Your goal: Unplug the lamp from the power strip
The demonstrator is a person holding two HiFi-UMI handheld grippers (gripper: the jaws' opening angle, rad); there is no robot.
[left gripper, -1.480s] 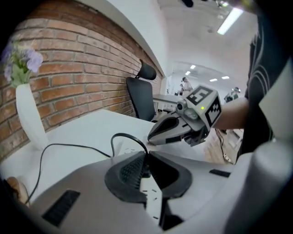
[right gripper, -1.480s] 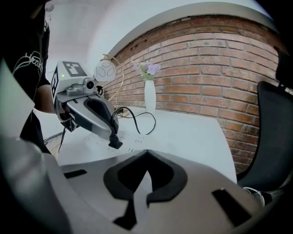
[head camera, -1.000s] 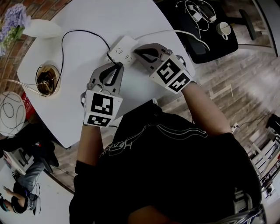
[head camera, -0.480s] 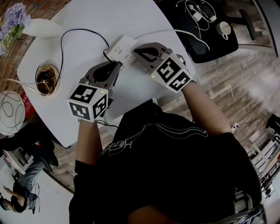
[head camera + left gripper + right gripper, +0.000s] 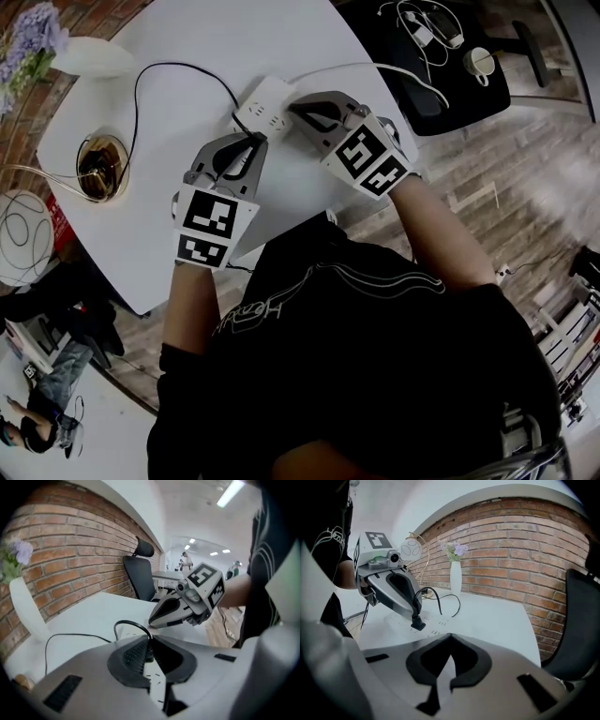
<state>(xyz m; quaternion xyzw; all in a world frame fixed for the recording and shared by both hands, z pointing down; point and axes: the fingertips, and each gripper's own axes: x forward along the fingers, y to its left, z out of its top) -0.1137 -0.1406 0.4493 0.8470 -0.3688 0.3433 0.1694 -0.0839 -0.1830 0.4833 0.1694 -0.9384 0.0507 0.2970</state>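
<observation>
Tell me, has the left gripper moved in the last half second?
Yes. Against the power strip, the left gripper has swung its marker cube back rightward; its tips stay on the black plug.

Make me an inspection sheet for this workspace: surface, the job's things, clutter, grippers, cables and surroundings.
Surface: white table, curved edge.
Job's things: white power strip near the table's front edge; gold lamp to its left; black plug at the strip's face, cannot tell whether it is seated.
Clutter: white vase with purple flowers.
Grippers: left gripper shut on the plug; right gripper jaws together, tips at the strip's end.
Cables: black cable loops from beside the lamp to the plug; white cord leaves the strip rightward.
Surroundings: brick wall, black office chair, wooden floor.
</observation>
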